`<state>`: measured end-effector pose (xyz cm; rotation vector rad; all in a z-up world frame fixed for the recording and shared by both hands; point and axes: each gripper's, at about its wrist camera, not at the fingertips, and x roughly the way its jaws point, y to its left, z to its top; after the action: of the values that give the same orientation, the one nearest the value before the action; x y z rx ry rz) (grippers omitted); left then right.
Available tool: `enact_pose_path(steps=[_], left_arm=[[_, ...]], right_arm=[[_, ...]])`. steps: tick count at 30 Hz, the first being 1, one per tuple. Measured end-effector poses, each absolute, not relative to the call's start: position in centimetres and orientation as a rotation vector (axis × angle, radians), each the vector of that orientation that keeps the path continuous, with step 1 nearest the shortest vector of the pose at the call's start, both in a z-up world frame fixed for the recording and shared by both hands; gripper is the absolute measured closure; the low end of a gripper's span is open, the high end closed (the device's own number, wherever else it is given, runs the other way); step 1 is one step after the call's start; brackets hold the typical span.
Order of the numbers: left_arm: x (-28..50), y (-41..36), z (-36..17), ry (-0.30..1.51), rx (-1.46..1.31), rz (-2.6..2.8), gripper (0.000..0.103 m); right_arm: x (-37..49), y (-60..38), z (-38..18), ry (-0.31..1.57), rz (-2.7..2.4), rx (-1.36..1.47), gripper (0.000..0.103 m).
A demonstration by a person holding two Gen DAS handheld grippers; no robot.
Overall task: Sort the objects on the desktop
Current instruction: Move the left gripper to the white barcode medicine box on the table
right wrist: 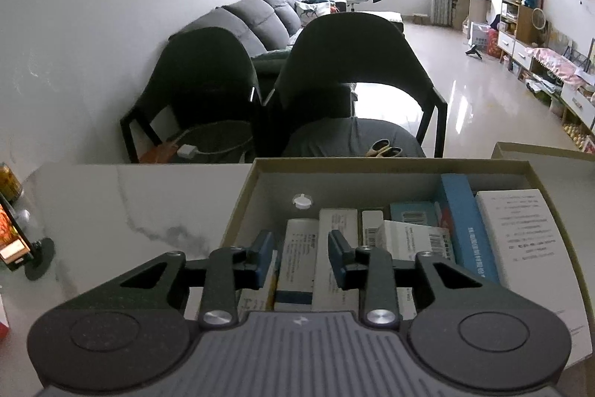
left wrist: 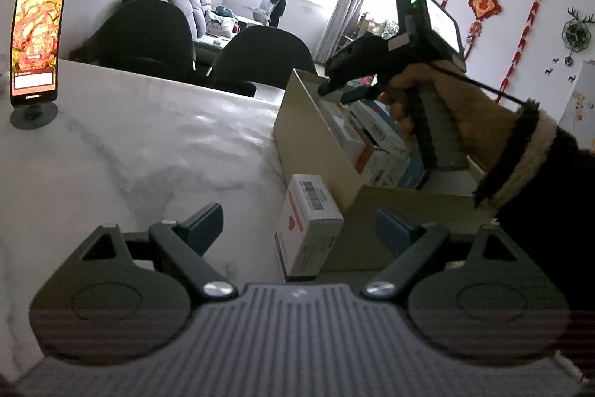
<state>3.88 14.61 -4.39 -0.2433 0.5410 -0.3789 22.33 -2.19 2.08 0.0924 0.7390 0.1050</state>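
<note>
We have the right gripper [right wrist: 300, 257] hanging over the open cardboard box [right wrist: 241, 198], its jaws parted a little on either side of a white carton [right wrist: 297, 250] that stands among the packed cartons; the pads do not appear to press on it, so we judge it released. The left gripper [left wrist: 297, 229] hovers with its jaws wide and nothing in them, low over the marble table [left wrist: 148, 144]. One white box with a red mark [left wrist: 310, 211] stands on the table, against the outside of the box's near wall, just ahead of the left gripper.

The risks, as we judge them: lifting the right gripper out could snag a neighbouring carton, since they sit tightly together. Reaching for the leftover box, a finger could catch the box wall or tip the box over.
</note>
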Motion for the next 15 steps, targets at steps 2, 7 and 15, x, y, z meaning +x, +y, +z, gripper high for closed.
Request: enact_pose_path(steps=[2,7,15], left_arm=[[4.1,14.4,-4.6,0.545,-0.237,-0.380,0.013],[4.4,14.0,-5.2,0.563,-0.221,-0.378,0.015],[5.0,13.5,-6.4,0.606,-0.185,-0.354,0.018]], right_arm=[[22.1,-2.5,2.4,0.731,0.110,0.104,0.066],[21.0,-3.2,3.5,0.704,0.137,0.129,0.064],[18.2,-3.7,4.8,0.651,0.194,0.145,0.059]])
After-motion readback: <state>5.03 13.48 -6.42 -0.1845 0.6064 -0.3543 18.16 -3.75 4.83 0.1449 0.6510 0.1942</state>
